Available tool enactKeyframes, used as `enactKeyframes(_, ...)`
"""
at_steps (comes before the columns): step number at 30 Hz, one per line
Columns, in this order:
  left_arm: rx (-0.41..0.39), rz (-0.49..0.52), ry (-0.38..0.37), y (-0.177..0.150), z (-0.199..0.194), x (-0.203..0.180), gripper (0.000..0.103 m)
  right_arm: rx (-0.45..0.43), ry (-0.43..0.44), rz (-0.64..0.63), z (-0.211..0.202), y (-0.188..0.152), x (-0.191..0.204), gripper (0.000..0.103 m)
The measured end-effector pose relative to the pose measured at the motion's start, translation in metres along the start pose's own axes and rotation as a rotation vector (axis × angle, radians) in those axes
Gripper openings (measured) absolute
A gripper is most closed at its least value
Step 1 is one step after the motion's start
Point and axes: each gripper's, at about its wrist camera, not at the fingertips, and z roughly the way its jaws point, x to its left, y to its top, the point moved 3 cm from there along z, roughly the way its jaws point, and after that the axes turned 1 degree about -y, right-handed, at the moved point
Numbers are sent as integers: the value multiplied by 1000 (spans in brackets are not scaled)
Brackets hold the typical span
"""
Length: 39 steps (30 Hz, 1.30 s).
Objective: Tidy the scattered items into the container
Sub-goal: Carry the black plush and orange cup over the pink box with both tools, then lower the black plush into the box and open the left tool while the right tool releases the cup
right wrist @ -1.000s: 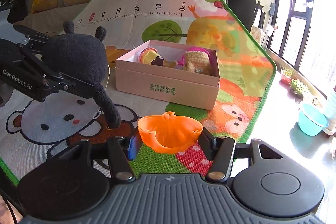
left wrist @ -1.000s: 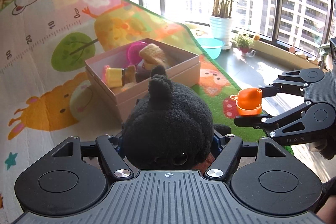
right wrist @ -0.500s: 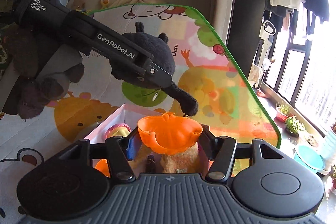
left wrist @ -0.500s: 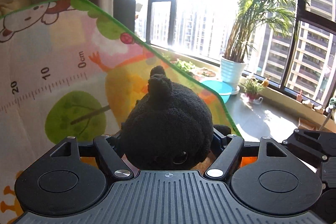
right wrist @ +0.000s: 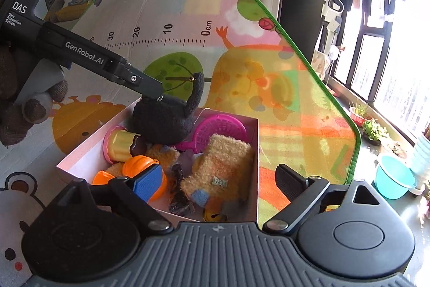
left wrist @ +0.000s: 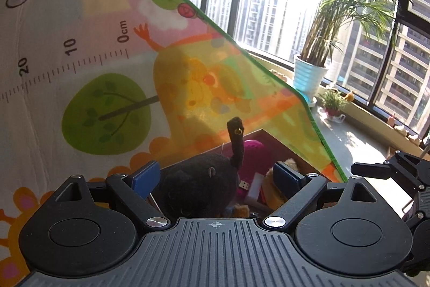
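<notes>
Jaws of the left gripper (left wrist: 216,175), at lower centre of the left wrist view, have just been opening and stand wide, blue pads clear of the black plush toy (left wrist: 200,187) that sits between them, resting on the contents of the cardboard box (right wrist: 83,152); one limb sticks upright. Jaws of the right gripper (right wrist: 219,183), at lower centre of the right wrist view, have likewise just been opening and hold nothing; the orange toy cup (right wrist: 139,166) lies in the box just behind the left pad, touching or nearly so. In that view the black plush occupies the box's far corner, under the left gripper's finger, with a pink basket (right wrist: 220,128), a tan plush (right wrist: 223,168) and a yellow cup (right wrist: 121,145) around it. Judged by its fuzzy surface, the plush is light, soft and compressible, unlikely to slip or break, best pinched across its round body; the cup looks rigid, light and smooth, best taken by its rim. Beneath the box lies a cartoon play mat (right wrist: 282,88).
</notes>
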Motion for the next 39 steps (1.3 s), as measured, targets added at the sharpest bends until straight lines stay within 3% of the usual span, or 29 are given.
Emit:
enactKeyframes(6, 41, -34, -31, -36, -13, 3, 97, 44, 8, 126, 6, -14, -16, 99)
enactKeyframes(9, 33, -55, 4, -45, -16, 6, 97, 18, -17, 150, 5, -13, -18, 99)
enactKeyframes(12, -3, -44, 78, -38, -22, 11, 97, -30, -14, 98, -2, 8, -14, 85)
enactKeyframes(16, -48, -44, 178, -37, -38, 12, 97, -28, 63, 34, 10, 48, 3, 55)
enactKeyframes(18, -57, -48, 197, -47, -48, 14, 98, -25, 100, 6, 20, 65, 17, 51)
enactKeyframes(21, 9, -93, 201, -71, -52, 22, 100, -6, 142, -95, 41, 81, 47, 51)
enactKeyframes(23, 82, -128, 183, -86, -48, 28, 100, 36, 147, -134, 63, 88, 68, 68)
enactKeyframes(24, 101, -132, 176, -92, -46, 30, 100, 56, 137, -142, 76, 90, 75, 71)
enactKeyframes(27, 108, -133, 163, -106, -48, 34, 100, 143, 116, -136, 113, 92, 85, 75)
enactKeyframes(29, 101, -151, 143, -111, -51, 39, 100, 218, 128, -109, 130, 88, 86, 90)
enactKeyframes(31, 92, -158, 130, -114, -54, 44, 100, 267, 116, -99, 141, 82, 85, 91)
enactKeyframes(33, 85, -157, 123, -115, -56, 48, 100, 314, 135, -30, 143, 80, 77, 80)
enactKeyframes(39, 62, -182, 107, -119, -63, 59, 101, 484, 289, 306, 129, 60, 37, 82)
